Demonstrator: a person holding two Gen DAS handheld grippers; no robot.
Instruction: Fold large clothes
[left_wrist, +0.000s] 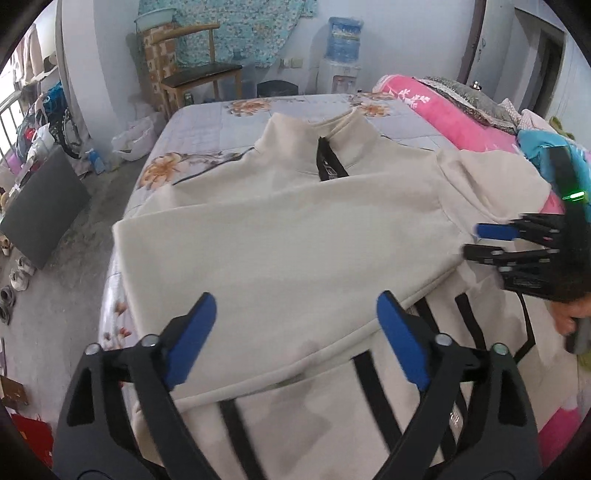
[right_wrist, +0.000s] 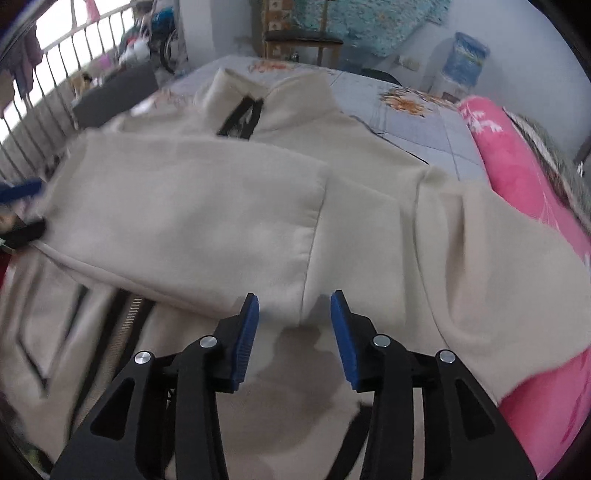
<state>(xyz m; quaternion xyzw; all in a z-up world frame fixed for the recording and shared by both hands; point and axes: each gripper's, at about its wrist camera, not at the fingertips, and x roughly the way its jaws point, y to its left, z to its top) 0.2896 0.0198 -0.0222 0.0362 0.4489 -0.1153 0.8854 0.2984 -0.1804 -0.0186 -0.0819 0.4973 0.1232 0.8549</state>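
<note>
Floral bed sheet (left_wrist: 207, 122) is showing bare at the far end; pink quilt (left_wrist: 439, 110) is crowding the right edge. Cream jacket (left_wrist: 280, 236) is lying across the bed, one sleeve folded over its chest. Left gripper (left_wrist: 295, 332) and right gripper (right_wrist: 294, 332) are hovering spread, pinching nothing.

a lived-in bedroom in a home: bed (left_wrist: 207, 122) with flowered quilted cover, rolled pink blanket (left_wrist: 443, 110) along one side, wooden chair (left_wrist: 199, 74) and water dispenser (left_wrist: 341, 62) against the far wall, patterned cloth (left_wrist: 236, 29) hung up behind, shoes (left_wrist: 14, 284) lined on bare concrete floor (left_wrist: 66, 258), window bars (right_wrist: 55, 74) with laundry.
</note>
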